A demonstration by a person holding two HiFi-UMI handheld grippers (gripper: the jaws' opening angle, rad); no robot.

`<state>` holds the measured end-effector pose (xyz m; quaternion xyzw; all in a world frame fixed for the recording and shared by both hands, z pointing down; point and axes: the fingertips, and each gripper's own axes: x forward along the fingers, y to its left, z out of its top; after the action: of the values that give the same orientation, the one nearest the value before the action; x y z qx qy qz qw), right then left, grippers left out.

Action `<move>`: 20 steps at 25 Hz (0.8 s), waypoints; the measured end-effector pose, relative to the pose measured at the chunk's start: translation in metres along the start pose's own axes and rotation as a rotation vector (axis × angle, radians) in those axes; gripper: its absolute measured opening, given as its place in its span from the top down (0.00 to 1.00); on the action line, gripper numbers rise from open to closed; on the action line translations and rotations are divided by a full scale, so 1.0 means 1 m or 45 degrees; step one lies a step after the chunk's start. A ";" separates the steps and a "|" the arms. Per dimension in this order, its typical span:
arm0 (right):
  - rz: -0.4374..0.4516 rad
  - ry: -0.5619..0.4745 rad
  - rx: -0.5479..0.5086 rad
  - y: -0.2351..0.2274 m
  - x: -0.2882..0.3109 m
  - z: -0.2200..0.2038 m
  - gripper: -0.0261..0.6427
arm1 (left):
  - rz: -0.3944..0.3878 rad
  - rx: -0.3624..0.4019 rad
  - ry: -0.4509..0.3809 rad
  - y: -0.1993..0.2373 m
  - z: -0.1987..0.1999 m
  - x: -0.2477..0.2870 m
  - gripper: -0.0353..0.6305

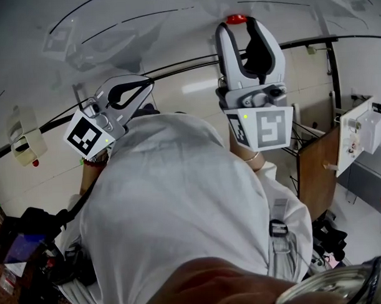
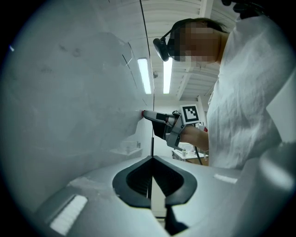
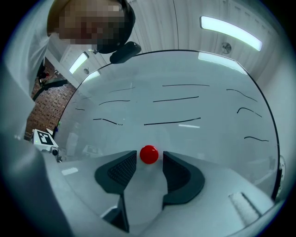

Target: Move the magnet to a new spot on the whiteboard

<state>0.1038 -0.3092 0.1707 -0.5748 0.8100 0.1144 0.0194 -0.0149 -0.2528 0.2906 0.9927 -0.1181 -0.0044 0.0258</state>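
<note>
A round red magnet [image 3: 149,154] sticks to the whiteboard [image 3: 194,83]. My right gripper [image 3: 149,160] stands at the board with the magnet between its fingertips, a thin gap showing on each side, so its jaws are open. In the head view the magnet [image 1: 236,19] sits at the top of the right gripper [image 1: 238,25], against the whiteboard [image 1: 142,31]. My left gripper [image 1: 149,83] hovers lower left, near the board, its tips together and nothing in them. From the left gripper view, the left gripper [image 2: 152,158] is shut and the right gripper [image 2: 144,112] touches the board further along.
Several black marker lines [image 3: 172,123] cross the board above the magnet. A brown wooden panel [image 1: 316,169] and a white box [image 1: 362,133] stand at the right. A pale holder [image 1: 25,144] hangs at the board's left. The person's white-clothed torso [image 1: 180,211] fills the foreground.
</note>
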 end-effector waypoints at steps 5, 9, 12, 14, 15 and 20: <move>0.063 0.071 0.087 0.022 -0.004 -0.023 0.67 | 0.074 -0.022 0.003 -0.007 -0.011 -0.022 0.94; 0.110 0.099 0.114 0.016 -0.033 -0.036 0.67 | 0.158 -0.034 0.019 -0.026 -0.020 -0.015 0.94; 0.162 0.133 0.186 -0.005 -0.068 -0.050 0.67 | 0.260 -0.051 0.067 -0.057 -0.029 -0.002 0.94; 0.168 0.148 0.227 -0.022 -0.088 -0.058 0.67 | 0.323 -0.028 0.114 -0.072 -0.034 0.004 0.94; 0.163 0.156 0.237 -0.029 -0.096 -0.061 0.67 | 0.355 -0.011 0.130 -0.076 -0.035 0.004 0.94; 0.124 0.130 0.245 -0.035 -0.132 -0.061 0.67 | 0.464 0.061 0.131 -0.090 -0.030 -0.027 0.94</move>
<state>0.1873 -0.2106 0.2458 -0.5355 0.8440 0.0073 0.0276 -0.0198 -0.1575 0.3162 0.9541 -0.2946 0.0539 0.0086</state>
